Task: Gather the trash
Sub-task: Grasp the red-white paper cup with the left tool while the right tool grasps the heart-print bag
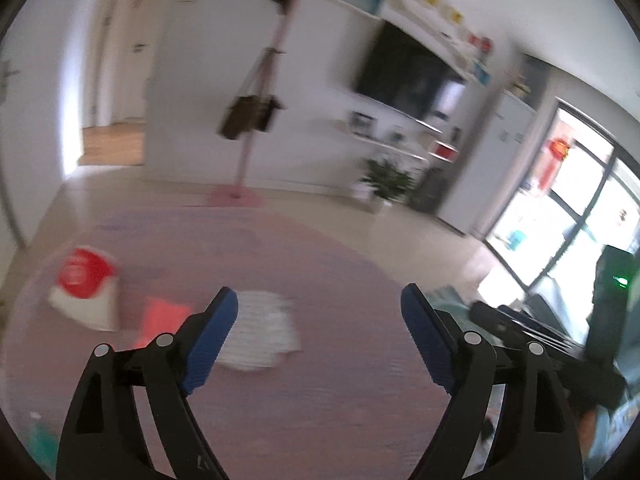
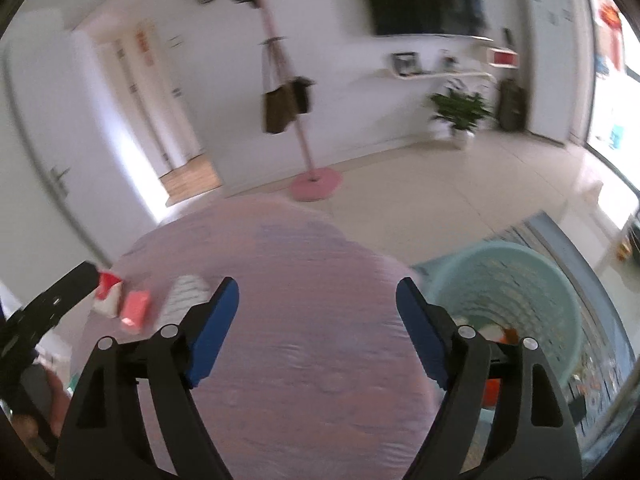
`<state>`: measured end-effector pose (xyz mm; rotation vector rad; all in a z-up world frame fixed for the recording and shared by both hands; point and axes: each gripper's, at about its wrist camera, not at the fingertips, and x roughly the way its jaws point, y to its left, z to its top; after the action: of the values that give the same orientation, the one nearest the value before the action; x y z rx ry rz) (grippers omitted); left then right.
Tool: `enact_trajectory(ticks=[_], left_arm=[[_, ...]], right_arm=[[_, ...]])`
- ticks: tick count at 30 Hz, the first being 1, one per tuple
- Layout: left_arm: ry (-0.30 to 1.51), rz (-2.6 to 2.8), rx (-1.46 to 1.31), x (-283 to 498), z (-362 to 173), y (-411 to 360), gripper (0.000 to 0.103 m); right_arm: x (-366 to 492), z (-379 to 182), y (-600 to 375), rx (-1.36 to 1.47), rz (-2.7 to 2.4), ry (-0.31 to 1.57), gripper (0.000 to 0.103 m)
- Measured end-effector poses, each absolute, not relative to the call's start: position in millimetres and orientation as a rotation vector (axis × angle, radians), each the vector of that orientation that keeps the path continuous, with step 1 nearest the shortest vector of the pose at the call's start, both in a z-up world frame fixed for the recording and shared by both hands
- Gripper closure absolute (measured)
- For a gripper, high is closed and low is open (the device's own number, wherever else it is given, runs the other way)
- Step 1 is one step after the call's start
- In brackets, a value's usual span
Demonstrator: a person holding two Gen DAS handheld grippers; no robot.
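Observation:
On the round pink-covered table [image 1: 320, 400] lie a red-and-white carton [image 1: 86, 288], a small pink packet [image 1: 162, 320] and a crumpled white wrapper [image 1: 260, 328]. My left gripper [image 1: 320, 332] is open and empty, just right of and nearer than the wrapper. In the right wrist view the same carton [image 2: 107, 294], packet [image 2: 135, 310] and wrapper [image 2: 184, 298] lie at the table's left. My right gripper [image 2: 318, 328] is open and empty over the table [image 2: 300, 380]. A light-blue bin [image 2: 516, 304] stands on the floor to the right with some trash inside.
A pink coat stand [image 2: 304, 152] with a brown bag stands beyond the table. A potted plant [image 2: 460, 116] and wall TV [image 2: 424, 0] are at the far wall. A patterned blue rug [image 2: 600, 360] lies under the bin. Both views are motion-blurred.

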<state>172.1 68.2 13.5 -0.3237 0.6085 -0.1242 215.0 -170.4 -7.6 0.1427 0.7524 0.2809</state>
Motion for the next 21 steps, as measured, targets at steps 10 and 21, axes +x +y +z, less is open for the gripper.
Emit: enact_trajectory(ticks=[10,21], left_arm=[[0.713,0.052,-0.304,172.3,5.6,194.8,0.019],[0.863,0.027,-0.342,207.9,-47.9,267.2,0.019]], right_arm=[[236.4,-38.2,-44.7,0.003,0.419,0.867,0.026],[251.4,-86.1,9.2,-0.081,0.348,0.883,0.026]])
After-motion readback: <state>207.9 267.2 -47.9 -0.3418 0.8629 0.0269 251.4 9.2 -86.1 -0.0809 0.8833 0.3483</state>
